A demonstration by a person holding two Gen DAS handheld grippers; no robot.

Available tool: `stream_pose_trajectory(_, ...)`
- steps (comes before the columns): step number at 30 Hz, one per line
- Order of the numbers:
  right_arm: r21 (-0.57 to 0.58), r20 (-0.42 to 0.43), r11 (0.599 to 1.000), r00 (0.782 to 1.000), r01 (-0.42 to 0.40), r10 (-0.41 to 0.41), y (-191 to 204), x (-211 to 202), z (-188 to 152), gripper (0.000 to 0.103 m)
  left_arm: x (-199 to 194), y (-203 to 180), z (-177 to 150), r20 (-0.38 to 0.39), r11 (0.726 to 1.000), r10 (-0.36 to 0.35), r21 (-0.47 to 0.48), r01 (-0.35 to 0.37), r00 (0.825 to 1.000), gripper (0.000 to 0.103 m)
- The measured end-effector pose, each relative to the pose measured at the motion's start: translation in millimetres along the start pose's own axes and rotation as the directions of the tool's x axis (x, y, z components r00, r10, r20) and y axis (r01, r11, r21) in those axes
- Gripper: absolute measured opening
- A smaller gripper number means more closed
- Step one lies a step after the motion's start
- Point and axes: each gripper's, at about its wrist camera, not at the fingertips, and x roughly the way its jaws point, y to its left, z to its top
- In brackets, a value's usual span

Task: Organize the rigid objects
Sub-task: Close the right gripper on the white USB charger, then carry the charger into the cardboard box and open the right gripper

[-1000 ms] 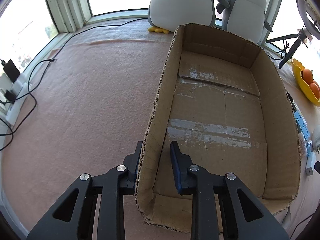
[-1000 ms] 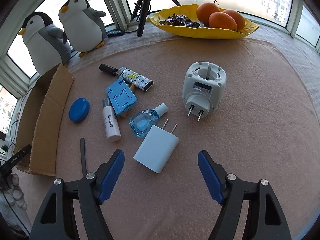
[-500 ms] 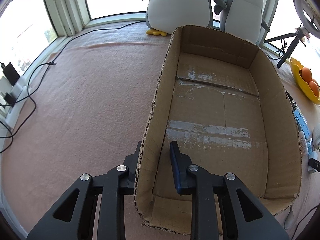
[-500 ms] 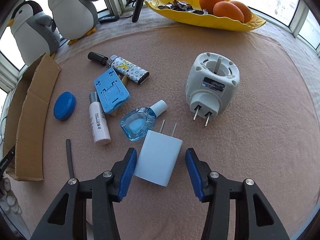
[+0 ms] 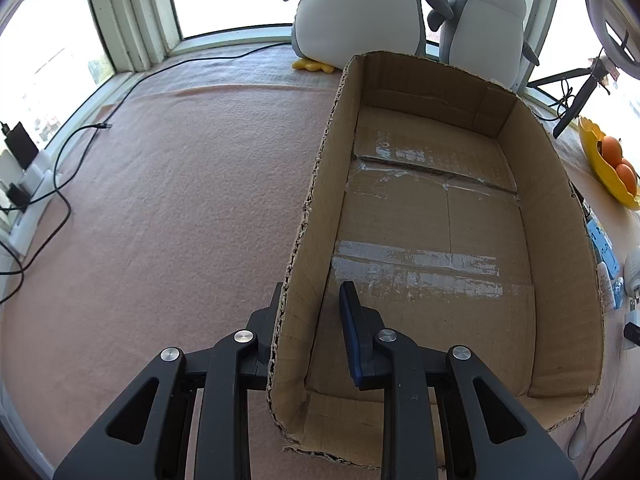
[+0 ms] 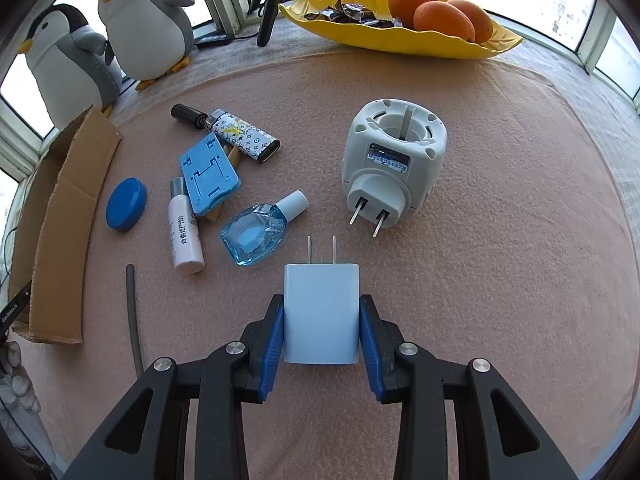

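Tilting steeply downward, the right tool [image 6: 322, 334] is closing on the pale-blue plug-in charger [image 6: 321, 312]; bare pink worktop [image 6: 500, 280] lies rightward, while the left tool [image 5: 310, 320] clamps the brown cardboard box's [image 5: 560, 200] wall.

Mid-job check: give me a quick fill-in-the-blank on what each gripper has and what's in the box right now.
1. The right gripper is closing on the white ____, prongs pointing away.
2. The left gripper is clamped on the ____ of the cardboard box.
3. Inside, the box holds ____.
4. The yellow tray holds wrapped candies and ____.

Missing: USB charger; wall; nothing; oranges
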Motion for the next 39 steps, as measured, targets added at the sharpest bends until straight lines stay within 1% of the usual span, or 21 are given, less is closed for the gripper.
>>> stream_pose_trajectory(3,-0.023,0.036,1.000,0.999,-0.004,0.005,7,-14,1,0.032,0,0,0,0.001,1.000,0.000,-0.003,0.000,1.000,0.023)
stream_pose_trajectory(7,-0.055,0.079,0.997,0.995,-0.050,0.054,25,-35,8,0.032,0,0,0,0.001,1.000,-0.004,-0.003,0.004,1.000,0.023)
stream_pose_trajectory(11,-0.124,0.111,0.986,0.986,-0.111,0.125,59,-53,17,0.032,0,0,0,0.001,1.000,-0.004,0.001,0.004,1.000,0.023)
stream_pose_trajectory(15,-0.204,0.126,0.966,0.974,-0.160,0.188,100,-63,25,0.032,0,0,-1,0.002,1.000,-0.004,0.001,0.004,1.000,0.023)
stream_pose_trajectory(19,-0.272,0.111,0.937,0.960,-0.221,0.258,141,-65,31,0.032,-1,0,-1,0.004,1.000,-0.003,-0.002,0.003,1.000,0.023)
stream_pose_trajectory(23,-0.347,0.097,0.902,0.947,-0.256,0.306,181,-63,28,0.032,-1,0,-1,0.011,1.000,-0.001,0.000,0.001,1.000,0.023)
stream_pose_trajectory(25,-0.383,0.080,0.882,0.942,-0.274,0.327,199,-61,25,0.032,-1,0,-1,0.012,1.000,-0.001,-0.002,0.001,1.000,0.023)
stream_pose_trajectory(28,-0.429,0.067,0.860,0.940,-0.276,0.335,221,-56,17,0.032,-1,0,-1,0.012,1.000,-0.002,-0.004,0.003,1.000,0.023)
stream_pose_trajectory(32,-0.452,0.025,0.840,0.937,-0.300,0.348,240,-43,10,0.032,-1,0,-2,0.013,1.000,-0.002,-0.004,0.002,1.000,0.023)
stream_pose_trajectory(35,-0.466,0.013,0.836,0.943,-0.290,0.334,249,-35,6,0.032,-2,1,-2,0.015,1.000,-0.001,-0.005,0.001,1.000,0.023)
stream_pose_trajectory(39,-0.471,-0.006,0.830,0.942,-0.298,0.335,252,-28,5,0.032,-2,1,-2,0.017,1.000,0.001,-0.003,-0.001,1.000,0.023)
